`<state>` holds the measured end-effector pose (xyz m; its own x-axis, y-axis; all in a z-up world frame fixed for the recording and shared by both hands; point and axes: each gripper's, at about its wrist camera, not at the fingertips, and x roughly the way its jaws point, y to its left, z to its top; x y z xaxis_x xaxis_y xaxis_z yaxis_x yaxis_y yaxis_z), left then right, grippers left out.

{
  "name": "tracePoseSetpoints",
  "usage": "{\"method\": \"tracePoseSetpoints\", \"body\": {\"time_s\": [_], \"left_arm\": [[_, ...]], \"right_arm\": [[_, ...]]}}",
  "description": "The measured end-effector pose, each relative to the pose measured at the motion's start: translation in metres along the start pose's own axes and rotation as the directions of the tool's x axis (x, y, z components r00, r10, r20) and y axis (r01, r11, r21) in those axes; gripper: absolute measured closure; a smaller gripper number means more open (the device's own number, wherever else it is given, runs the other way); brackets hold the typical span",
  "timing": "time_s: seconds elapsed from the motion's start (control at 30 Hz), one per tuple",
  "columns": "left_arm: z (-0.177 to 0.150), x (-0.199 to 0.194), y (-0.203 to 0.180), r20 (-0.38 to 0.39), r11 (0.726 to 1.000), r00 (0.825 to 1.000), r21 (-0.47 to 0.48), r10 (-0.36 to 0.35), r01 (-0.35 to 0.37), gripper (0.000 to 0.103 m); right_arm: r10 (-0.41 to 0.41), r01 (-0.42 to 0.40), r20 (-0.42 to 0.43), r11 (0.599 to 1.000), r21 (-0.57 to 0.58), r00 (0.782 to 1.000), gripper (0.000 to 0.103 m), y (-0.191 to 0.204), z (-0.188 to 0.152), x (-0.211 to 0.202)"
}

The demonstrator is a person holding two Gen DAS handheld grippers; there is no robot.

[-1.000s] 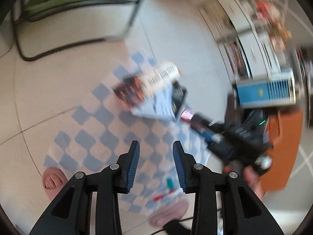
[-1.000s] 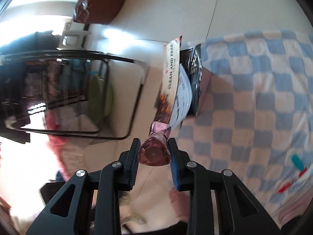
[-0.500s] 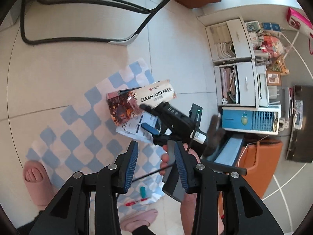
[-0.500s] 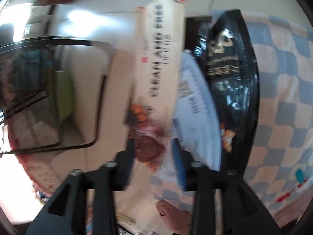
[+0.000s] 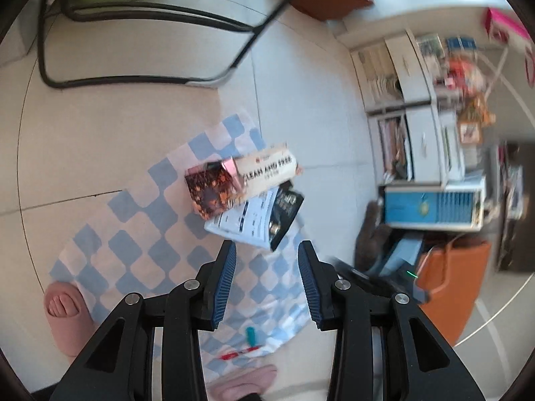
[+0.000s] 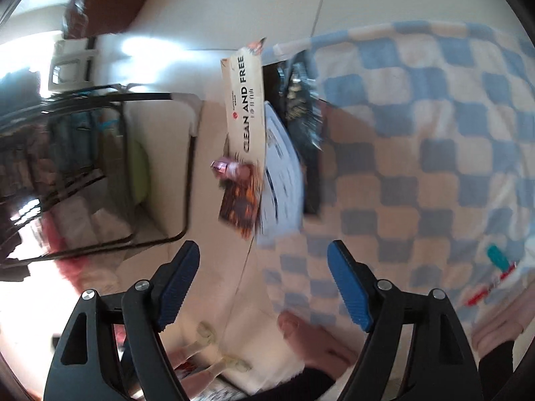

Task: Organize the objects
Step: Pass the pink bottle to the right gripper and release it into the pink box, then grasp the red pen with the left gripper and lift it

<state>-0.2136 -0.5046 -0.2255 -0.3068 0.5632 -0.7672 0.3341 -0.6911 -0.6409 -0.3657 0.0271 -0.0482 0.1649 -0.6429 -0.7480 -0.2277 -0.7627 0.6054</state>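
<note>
Checked cloth (image 5: 127,244), blue and white, spread on a tiled floor. Stack of packets at its far edge: a cream box (image 5: 267,172) printed "CLEAN AND FREE", a white leaflet (image 5: 247,222) and a black pouch (image 5: 286,214) beside it. A small pink bottle (image 6: 223,166) is seen lying on the box. Left gripper (image 5: 266,279): jaws opening, nothing between them. Right gripper (image 6: 264,285): jaws opening wide, nothing between them, held apart from the stack. A teal and red pen (image 5: 249,342) lies at the cloth's near edge.

bottle (image 5: 230,166) on packets (image 5: 254,197) | packets on cloth (image 5: 133,234) | pens (image 5: 249,344) apart
</note>
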Motion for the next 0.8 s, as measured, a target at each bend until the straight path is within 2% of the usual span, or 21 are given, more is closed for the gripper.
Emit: {"method": "tracePoseSetpoints", "body": {"time_s": [0.07, 0.1, 0.13, 0.17, 0.2, 0.23, 0.27, 0.3, 0.33, 0.37, 0.43, 0.47, 0.5, 0.53, 0.6, 0.63, 0.67, 0.7, 0.73, 0.77, 0.8], "left_arm": [[-0.026, 0.028, -0.023, -0.045, 0.992, 0.998, 0.119, 0.050, -0.044, 0.053], [-0.044, 0.047, -0.037, -0.087, 0.977, 0.993, 0.204, 0.083, -0.064, 0.050], [-0.071, 0.079, -0.056, -0.163, 0.941, 0.978, 0.332, 0.130, -0.070, 0.047], [-0.100, 0.108, -0.073, -0.240, 0.888, 0.954, 0.458, 0.179, -0.052, 0.045], [-0.131, 0.136, -0.086, -0.303, 0.819, 0.923, 0.574, 0.236, -0.021, 0.045], [-0.168, 0.165, -0.098, -0.343, 0.719, 0.886, 0.695, 0.311, 0.017, 0.045], [-0.205, 0.190, -0.105, -0.342, 0.609, 0.861, 0.792, 0.377, 0.048, 0.045], [-0.247, 0.216, -0.108, -0.303, 0.473, 0.844, 0.879, 0.442, 0.068, 0.045], [-0.277, 0.236, -0.108, -0.260, 0.369, 0.835, 0.926, 0.485, 0.074, 0.045], [-0.298, 0.252, -0.106, -0.225, 0.297, 0.829, 0.952, 0.512, 0.075, 0.045], [-0.339, 0.288, -0.095, -0.166, 0.193, 0.823, 0.979, 0.544, 0.069, 0.045], [-0.349, 0.298, -0.090, -0.156, 0.186, 0.826, 0.981, 0.541, 0.063, 0.045], [-0.358, 0.308, -0.085, -0.154, 0.193, 0.832, 0.979, 0.534, 0.058, 0.045], [-0.365, 0.318, -0.080, -0.162, 0.216, 0.839, 0.975, 0.519, 0.054, 0.045], [-0.375, 0.332, -0.073, -0.181, 0.252, 0.843, 0.966, 0.506, 0.057, 0.045], [-0.380, 0.339, -0.072, -0.182, 0.250, 0.846, 0.966, 0.501, 0.059, 0.045], [-0.383, 0.347, -0.072, -0.175, 0.230, 0.851, 0.971, 0.495, 0.066, 0.045], [-0.387, 0.352, -0.075, -0.162, 0.198, 0.855, 0.978, 0.492, 0.071, 0.045], [-0.393, 0.360, -0.080, -0.147, 0.150, 0.858, 0.985, 0.492, 0.083, 0.045], [-0.397, 0.366, -0.081, -0.145, 0.130, 0.857, 0.987, 0.495, 0.092, 0.045], [-0.399, 0.373, -0.083, -0.157, 0.128, 0.852, 0.986, 0.500, 0.107, 0.045]], "right_arm": [[0.090, -0.091, 0.017, 0.995, 0.049, 0.996, 0.019, -0.026, -0.026, -0.045], [0.117, -0.120, 0.036, 0.990, 0.075, 0.992, 0.016, -0.037, -0.038, -0.064], [0.151, -0.159, 0.073, 0.980, 0.116, 0.986, 0.014, -0.058, -0.055, -0.092], [0.172, -0.188, 0.112, 0.971, 0.149, 0.979, 0.014, -0.073, -0.065, -0.113], [0.190, -0.217, 0.158, 0.959, 0.181, 0.969, 0.014, -0.085, -0.076, -0.131], [0.205, -0.250, 0.210, 0.944, 0.215, 0.956, 0.014, -0.103, -0.084, -0.150], [0.227, -0.300, 0.279, 0.918, 0.259, 0.933, 0.014, -0.124, -0.094, -0.173], [0.248, -0.345, 0.328, 0.896, 0.280, 0.911, 0.013, -0.139, -0.097, -0.189], [0.272, -0.388, 0.372, 0.876, 0.286, 0.887, 0.013, -0.149, -0.101, -0.202], [0.288, -0.417, 0.407, 0.865, 0.277, 0.867, 0.013, -0.161, -0.101, -0.216], [0.263, -0.398, 0.432, 0.880, 0.259, 0.863, 0.013, -0.179, -0.101, -0.236], [0.217, -0.357, 0.447, 0.899, 0.255, 0.868, 0.013, -0.191, -0.101, -0.248], [0.175, -0.322, 0.457, 0.908, 0.268, 0.872, 0.013, -0.201, -0.100, -0.257], [0.132, -0.297, 0.469, 0.907, 0.298, 0.873, 0.013, -0.215, -0.101, -0.266], [0.158, -0.347, 0.481, 0.876, 0.334, 0.862, 0.012, -0.236, -0.103, -0.275], [0.192, -0.386, 0.482, 0.856, 0.344, 0.855, 0.012, -0.244, -0.102, -0.277], [0.226, -0.422, 0.481, 0.837, 0.349, 0.847, 0.012, -0.253, -0.101, -0.281], [0.238, -0.430, 0.477, 0.833, 0.347, 0.846, 0.012, -0.259, -0.101, -0.285], [0.235, -0.423, 0.475, 0.840, 0.340, 0.848, 0.012, -0.262, -0.099, -0.289], [0.228, -0.413, 0.476, 0.848, 0.333, 0.850, 0.012, -0.265, -0.099, -0.294], [0.216, -0.398, 0.479, 0.860, 0.320, 0.851, 0.012, -0.267, -0.098, -0.298]]}}
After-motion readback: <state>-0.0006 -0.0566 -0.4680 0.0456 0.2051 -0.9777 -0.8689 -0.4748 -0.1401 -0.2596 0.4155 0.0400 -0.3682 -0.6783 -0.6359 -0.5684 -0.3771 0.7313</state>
